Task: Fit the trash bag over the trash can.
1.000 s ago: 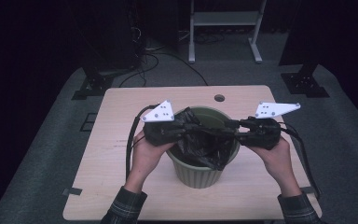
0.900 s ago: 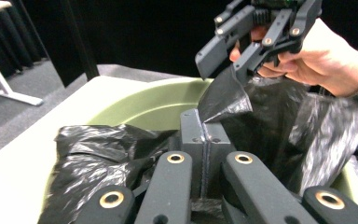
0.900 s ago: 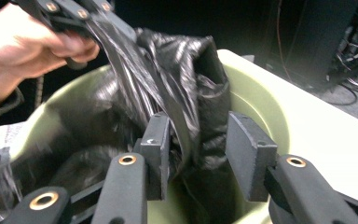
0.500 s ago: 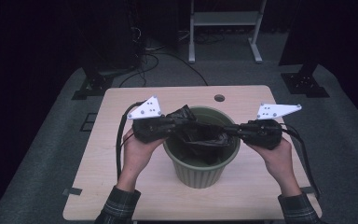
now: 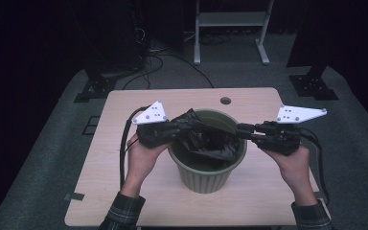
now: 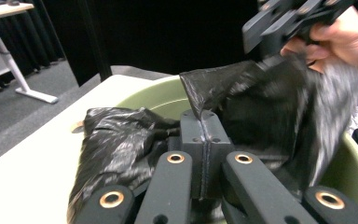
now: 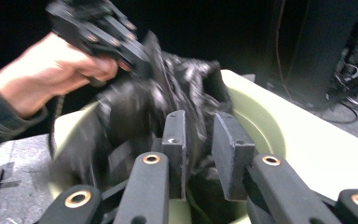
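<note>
Near the middle of the pale wooden surface: a green pot, upright, with a black plastic bag draped into its mouth and over its left rim. At the left rim, left gripper clenched on a fold of the bag, jaws pressed flat together with the film pinched between them, as seen in the left gripper view. At the right rim, right gripper, jaws slightly parted and just now reopening a little after closing; crumpled bag between them in the right gripper view, pads not clearly pressing it. Bag stretched across the pot opening between the two grippers, bunched and glossy, part of it hanging inside. Beyond the pot, toward the far edge of the surface, a small round hole. Hands well apart, one on each side of the pot.
</note>
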### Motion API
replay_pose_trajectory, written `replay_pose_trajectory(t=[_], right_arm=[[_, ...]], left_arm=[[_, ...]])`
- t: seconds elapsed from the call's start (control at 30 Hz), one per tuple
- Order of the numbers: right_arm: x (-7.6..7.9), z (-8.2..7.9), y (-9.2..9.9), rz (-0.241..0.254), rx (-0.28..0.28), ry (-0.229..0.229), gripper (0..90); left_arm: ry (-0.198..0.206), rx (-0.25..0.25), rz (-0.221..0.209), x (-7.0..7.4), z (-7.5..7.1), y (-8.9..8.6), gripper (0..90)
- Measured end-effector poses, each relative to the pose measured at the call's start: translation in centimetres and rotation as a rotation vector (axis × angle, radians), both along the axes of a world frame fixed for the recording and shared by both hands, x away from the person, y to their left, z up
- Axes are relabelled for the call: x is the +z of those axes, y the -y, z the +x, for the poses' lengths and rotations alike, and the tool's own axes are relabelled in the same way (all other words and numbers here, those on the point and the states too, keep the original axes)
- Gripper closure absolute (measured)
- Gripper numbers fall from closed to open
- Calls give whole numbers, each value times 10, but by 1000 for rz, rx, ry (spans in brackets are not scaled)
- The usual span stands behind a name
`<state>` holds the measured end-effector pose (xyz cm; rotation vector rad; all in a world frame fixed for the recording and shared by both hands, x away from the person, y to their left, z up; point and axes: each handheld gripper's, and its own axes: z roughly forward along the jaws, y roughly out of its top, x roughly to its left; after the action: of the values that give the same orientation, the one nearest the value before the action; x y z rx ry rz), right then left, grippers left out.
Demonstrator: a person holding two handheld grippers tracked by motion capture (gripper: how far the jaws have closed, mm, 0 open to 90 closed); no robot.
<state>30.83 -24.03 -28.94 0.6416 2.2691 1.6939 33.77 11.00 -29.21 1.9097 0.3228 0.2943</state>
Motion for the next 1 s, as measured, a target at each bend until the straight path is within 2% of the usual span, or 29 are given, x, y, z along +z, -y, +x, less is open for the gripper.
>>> replay_pose_trajectory(t=[0.1, 0.17, 0.33, 0.5, 0.6, 0.67, 0.7, 0.73, 0.77, 0.83, 0.87, 0.9, 0.97, 1.0], right_arm=[[5, -5, -1, 6, 15, 4, 738], [8, -11, -2, 22, 44, -6, 711], [8, -22, -5, 25, 72, -11, 677], [2, -28, -18, 30, 110, -35, 598], [-4, -27, -27, 19, 108, -51, 574], [-10, -24, -34, -8, 97, -59, 615], [-13, -21, -37, -18, 101, -69, 726], [-13, -21, -37, -18, 101, -69, 726], [-17, -21, -42, -37, 105, -58, 900], [-18, -20, -42, -56, 97, -58, 900], [-18, -22, -40, -58, 93, -57, 900], [-18, -22, -40, -58, 93, -57, 900], [-17, -25, -29, -47, 78, -46, 900], [-15, -28, -14, -40, 46, -33, 900]], left_arm=[[-1, -5, 1, -1, 1, 4, 897], [-3, -2, 9, -2, 1, 7, 897], [-5, -3, 11, -2, 2, 10, 897], [-6, -4, 12, -3, 1, 10, 897], [-6, -3, 11, -2, 1, 9, 897], [-7, -5, 9, -2, 0, 9, 897], [-7, -5, 9, -2, 0, 9, 897], [-5, -5, 10, -2, 0, 8, 897], [-4, -2, 10, -2, 0, 8, 897], [0, 9, 18, -1, 0, 4, 897], [1, 30, 6, -2, 2, -3, 897], [1, 30, 6, -2, 2, -3, 897], [-3, 50, -11, -2, 3, -12, 897], [-1, 67, -31, -3, 4, -22, 897]])
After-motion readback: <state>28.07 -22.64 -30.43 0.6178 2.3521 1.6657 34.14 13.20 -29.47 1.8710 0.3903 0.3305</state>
